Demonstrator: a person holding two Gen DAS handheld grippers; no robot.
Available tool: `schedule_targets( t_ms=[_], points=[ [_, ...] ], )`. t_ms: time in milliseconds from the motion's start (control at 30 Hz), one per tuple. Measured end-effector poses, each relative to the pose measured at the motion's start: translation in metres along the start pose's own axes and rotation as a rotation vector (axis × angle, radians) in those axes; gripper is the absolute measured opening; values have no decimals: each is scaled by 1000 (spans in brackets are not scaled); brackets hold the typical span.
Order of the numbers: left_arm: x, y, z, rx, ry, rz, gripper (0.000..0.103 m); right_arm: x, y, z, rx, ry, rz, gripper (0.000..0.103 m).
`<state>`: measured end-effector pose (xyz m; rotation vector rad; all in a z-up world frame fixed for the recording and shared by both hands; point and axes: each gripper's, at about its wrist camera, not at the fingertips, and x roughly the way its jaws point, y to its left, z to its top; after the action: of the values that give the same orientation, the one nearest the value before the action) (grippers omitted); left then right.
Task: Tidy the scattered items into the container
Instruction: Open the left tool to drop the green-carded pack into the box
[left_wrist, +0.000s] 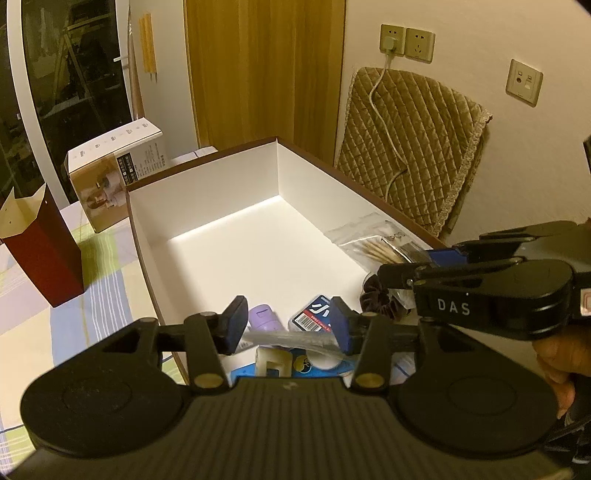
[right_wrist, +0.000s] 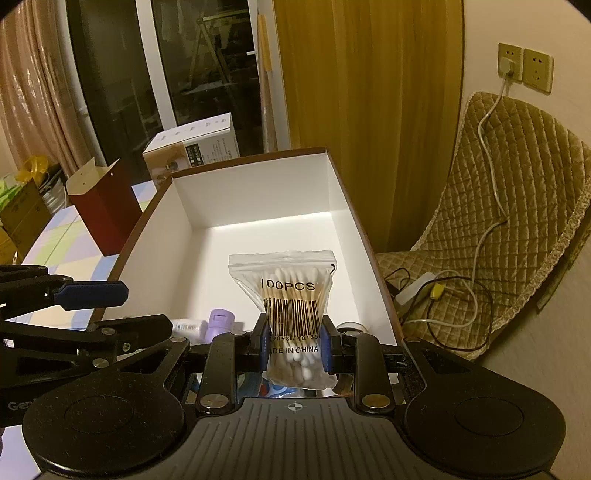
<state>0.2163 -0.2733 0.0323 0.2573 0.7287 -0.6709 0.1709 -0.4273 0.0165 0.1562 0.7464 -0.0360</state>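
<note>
Trouble could come from the bag of cotton swabs (right_wrist: 293, 317). The right gripper (right_wrist: 294, 347) has its fingers clamped on the sides of the bag, low down, over the near end of the white box (right_wrist: 155, 236). The bag is soft and slippery, so it could slide out early. It could also land on top of the small things already in the box and tip over them.

The left gripper (left_wrist: 286, 323) has its fingers apart. A clear plastic strip (left_wrist: 291, 338) lies across the gap between them. I cannot tell if it touches the blue pads. It could catch on a pad and get pulled back up if the hand lifts. Under it, at the near end of the box, lie a purple bottle (left_wrist: 263, 317), a blue pack with a barcode (left_wrist: 314, 317), a dark hair scrunchie (left_wrist: 376, 295) and some other small bits.

The two grippers are close side by side, so they could bump each other. The far part of the box is bare.

The box has white inside walls and a brown rim. It sits on a counter (left_wrist: 33, 295) with a checked cloth in pale green, purple and cream. It fills the counter's right side. On the far left part stand a red paper bag (left_wrist: 44, 254) and a cardboard product box (left_wrist: 110, 177). A padded chair (right_wrist: 517, 206) with a white cable (right_wrist: 491, 147) stands to the right, by a cream wall with sockets. There is a yellow curtain (right_wrist: 369, 92) behind and a dark window (right_wrist: 122, 74).
</note>
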Motion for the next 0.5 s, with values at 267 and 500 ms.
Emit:
schedule_targets(
  t_ms=[267,500],
  points=[
    [-5,3,-3,-12,-3,5,43,0,3,4,-6,-4,6,29],
    [-10,9,-8,-23,-6,28,45,2,6,8,-16,-10,14,29]
  ],
)
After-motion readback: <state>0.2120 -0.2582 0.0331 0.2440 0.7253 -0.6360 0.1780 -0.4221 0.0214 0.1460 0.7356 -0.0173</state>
